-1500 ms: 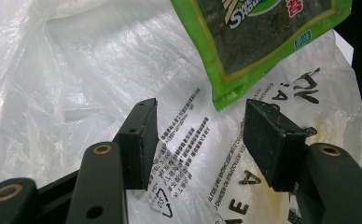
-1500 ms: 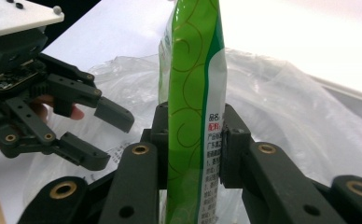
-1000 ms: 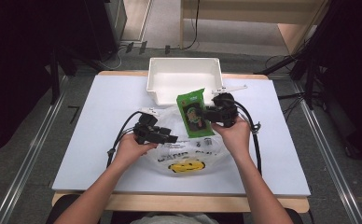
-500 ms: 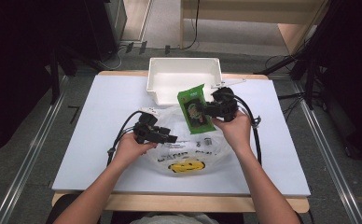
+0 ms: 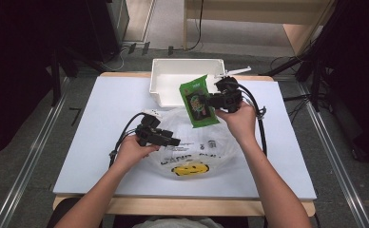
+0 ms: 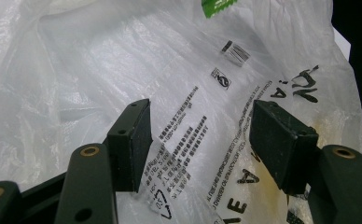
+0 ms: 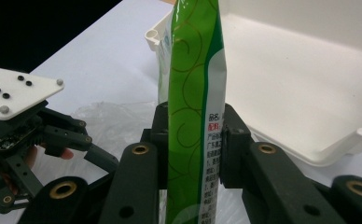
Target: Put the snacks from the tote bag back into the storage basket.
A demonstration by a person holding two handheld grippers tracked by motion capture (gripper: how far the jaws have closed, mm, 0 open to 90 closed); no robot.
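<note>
Dark surroundings frame a white-topped counter (image 5: 101, 123) with a wooden front edge, standing on a grey floor with metal rails at either side.

At the far edge of the counter sits a white rectangular plastic bin (image 5: 168, 78), open at the top. In front of it, near the middle of the counter, lies a crumpled translucent white plastic bag (image 5: 192, 152) printed with black lettering and a yellow smiling face.

The right tongs (image 5: 206, 101), held in the person's right hand (image 5: 239, 121), pinch a flat green foil snack packet (image 5: 199, 100). In the right gripper view the two black pads press on both faces of the packet (image 7: 193, 140), which stands on edge between them. The packet is held clear of the counter, above the far part of the bag and just at the near rim of the bin; its upper corner overlaps the bin's front wall in the high view.

The left tongs (image 5: 173, 141), held in the person's left hand (image 5: 132, 152), rest at the left side of the bag. In the left gripper view the jaws stand spread, with the printed film of the bag (image 6: 202, 116) lying between and beyond them; the pads do not press on it. Whether either pad touches the film cannot be told.

Both forearms enter from the near edge of the counter. Black cables trail from each gripper.
</note>
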